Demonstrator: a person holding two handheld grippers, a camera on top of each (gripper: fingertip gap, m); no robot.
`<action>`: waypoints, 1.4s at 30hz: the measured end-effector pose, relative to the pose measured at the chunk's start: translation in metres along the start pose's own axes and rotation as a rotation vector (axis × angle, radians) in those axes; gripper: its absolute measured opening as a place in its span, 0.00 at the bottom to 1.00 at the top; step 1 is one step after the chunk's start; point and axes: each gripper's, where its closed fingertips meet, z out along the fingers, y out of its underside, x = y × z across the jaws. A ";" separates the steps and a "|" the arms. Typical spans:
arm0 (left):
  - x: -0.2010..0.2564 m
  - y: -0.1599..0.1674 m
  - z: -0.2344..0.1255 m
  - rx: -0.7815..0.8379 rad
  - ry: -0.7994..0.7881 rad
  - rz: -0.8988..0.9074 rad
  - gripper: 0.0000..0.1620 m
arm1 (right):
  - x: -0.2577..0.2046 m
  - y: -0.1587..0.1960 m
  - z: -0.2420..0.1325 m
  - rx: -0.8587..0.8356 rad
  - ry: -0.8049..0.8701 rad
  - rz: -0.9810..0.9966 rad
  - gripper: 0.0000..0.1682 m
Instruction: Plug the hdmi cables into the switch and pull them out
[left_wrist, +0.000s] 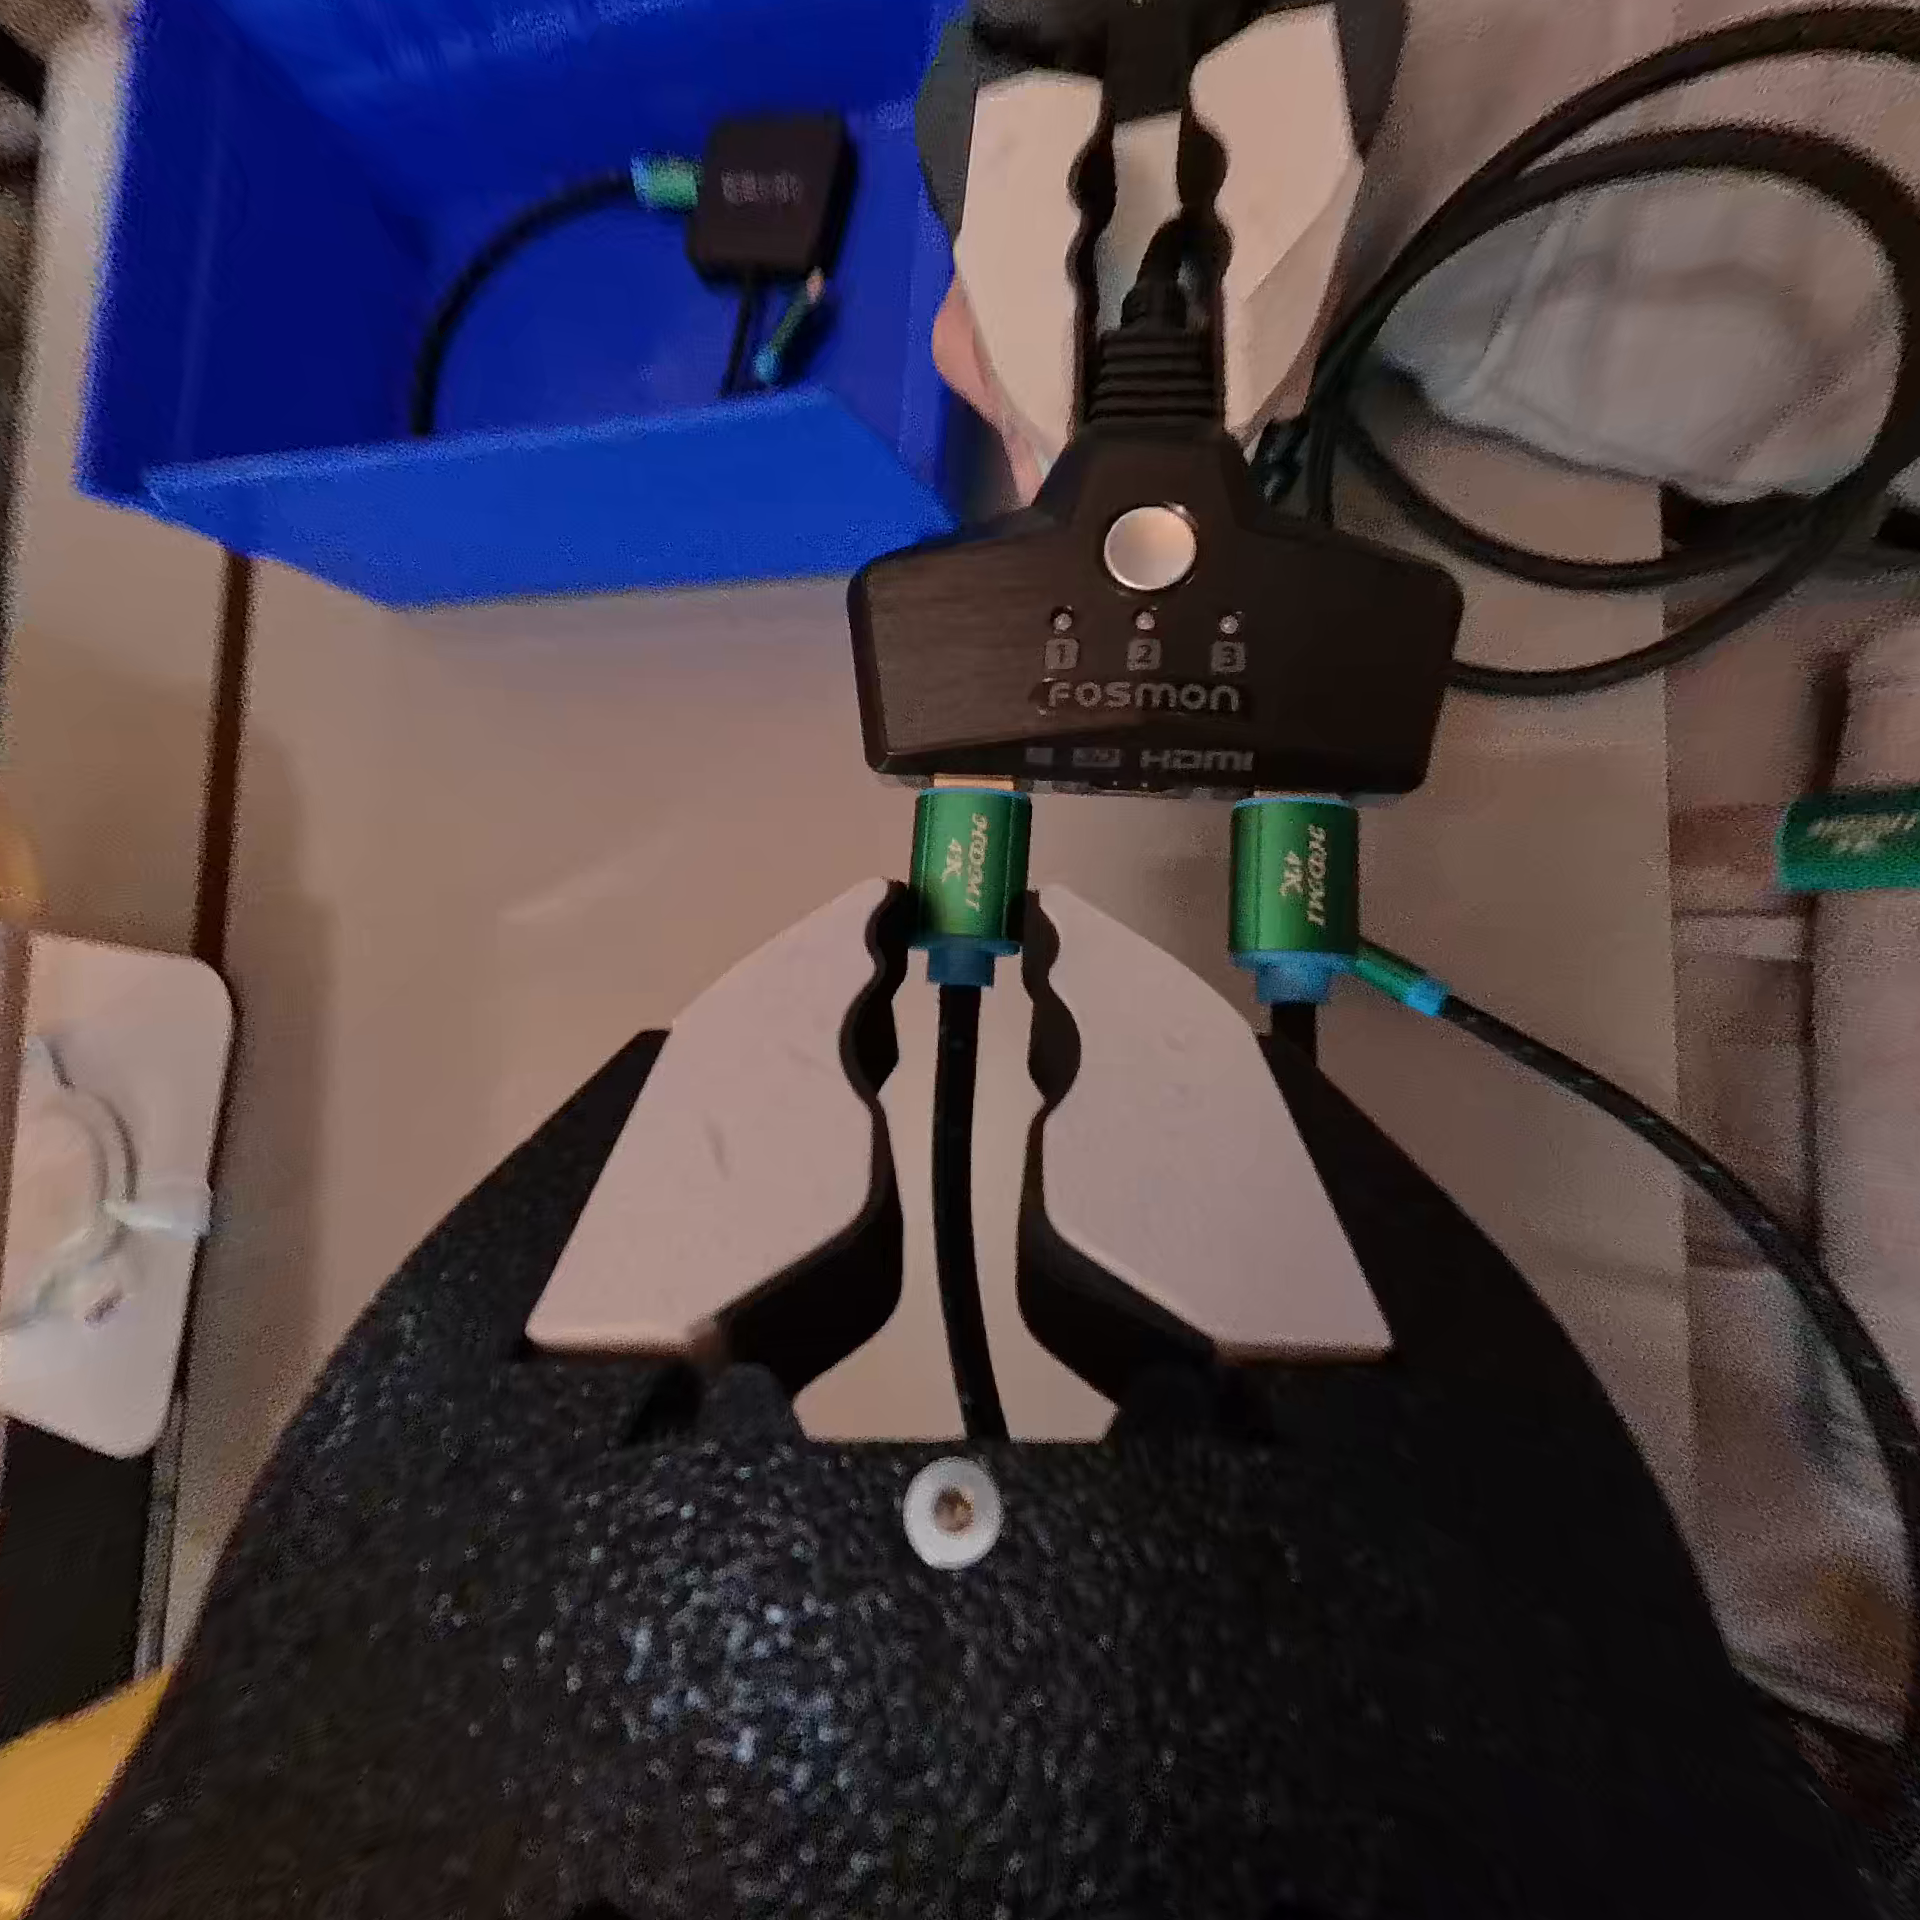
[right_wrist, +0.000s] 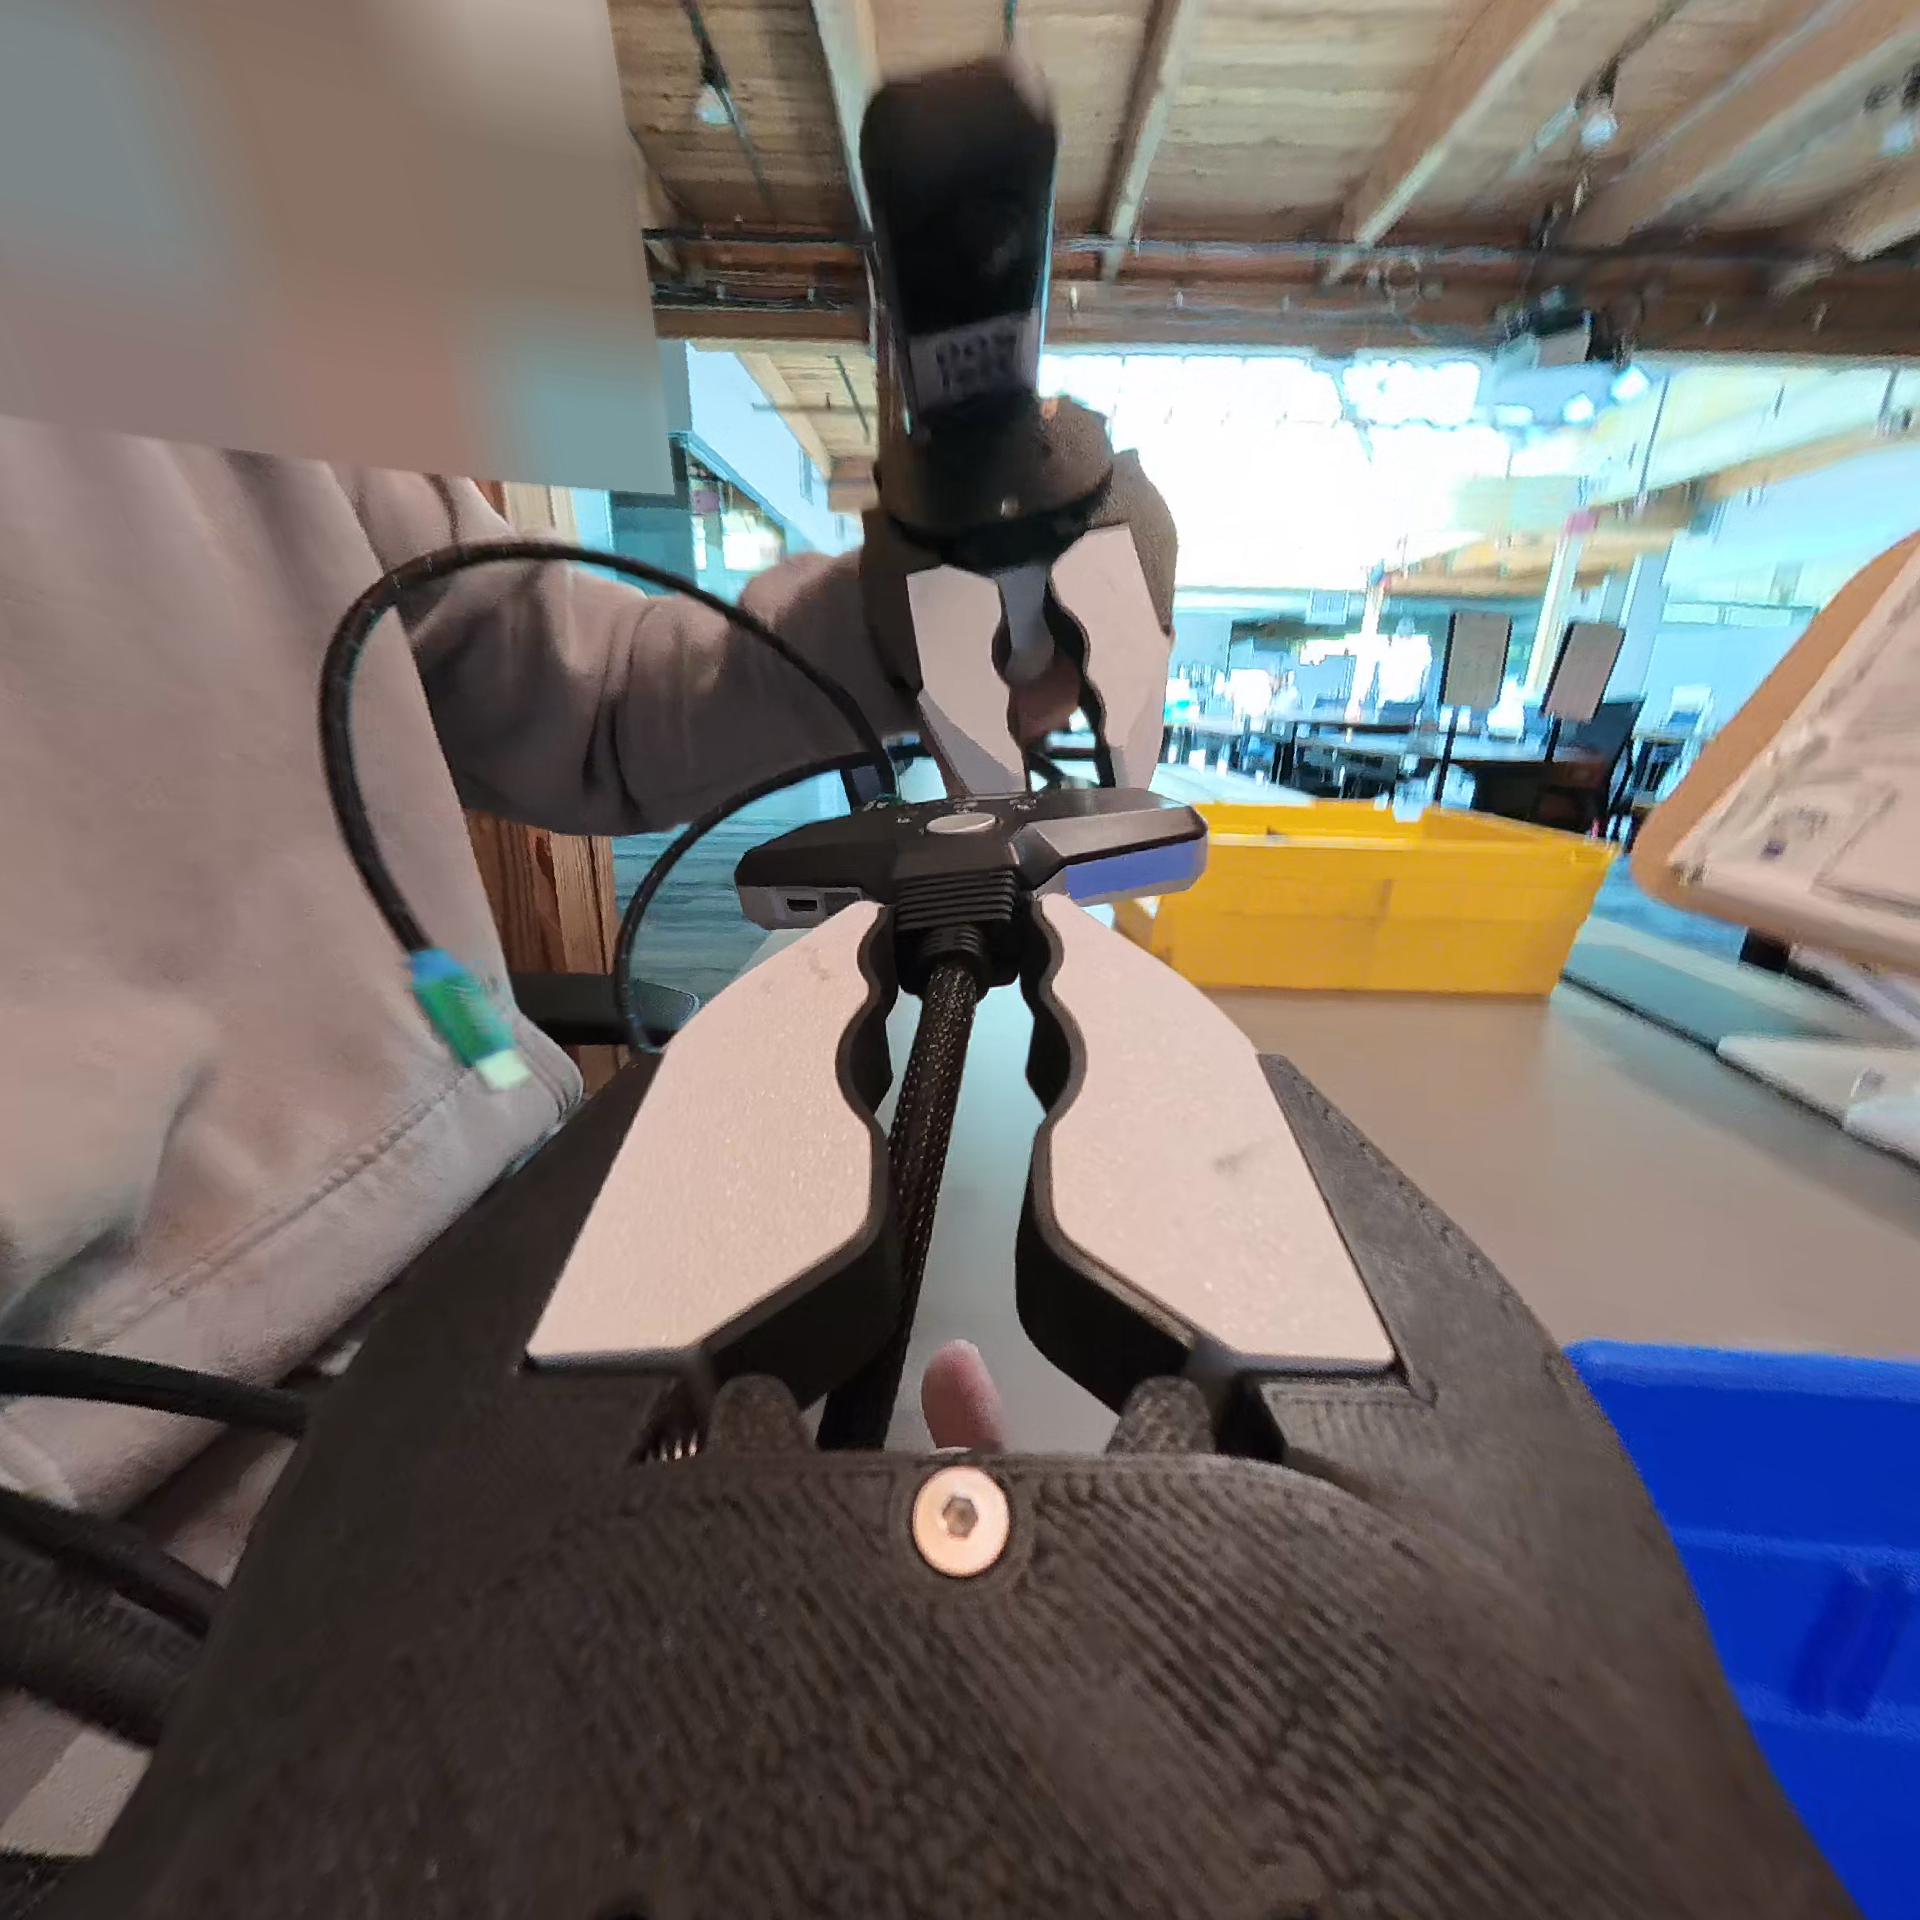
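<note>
The black HDMI switch (left_wrist: 1153, 665) is held in the air between both grippers. My left gripper (left_wrist: 966, 914) is shut on the lower end of a green HDMI plug (left_wrist: 968, 862) at the switch's left port; a strip of its gold tip shows. A second green plug (left_wrist: 1294, 883) sits in the right port. The middle port is empty. My right gripper (right_wrist: 956, 925) is shut on the ribbed cable collar (right_wrist: 956, 899) at the back of the switch (right_wrist: 966, 842). It also shows in the left wrist view (left_wrist: 1148, 312). The left gripper (right_wrist: 1060, 769) shows beyond the switch.
A blue bin (left_wrist: 499, 499) at the far left holds another black switch and cable. A loose green plug (right_wrist: 462, 1023) hangs by a person's grey sleeve; another one (left_wrist: 1849, 842) lies at the right edge. Black cables (left_wrist: 1558, 260) loop at the right. A yellow bin (right_wrist: 1371, 894) stands behind.
</note>
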 end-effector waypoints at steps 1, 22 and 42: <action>0.001 -0.005 -0.002 0.061 -0.011 0.019 0.12 | -0.001 -0.004 -0.002 0.018 -0.006 -0.016 0.13; 0.002 0.011 -0.005 0.105 -0.047 -0.021 0.12 | 0.001 0.008 0.006 -0.052 -0.002 -0.014 0.14; -0.006 -0.015 -0.033 0.351 -0.127 -0.044 0.17 | 0.000 -0.010 0.004 0.021 0.023 -0.105 0.13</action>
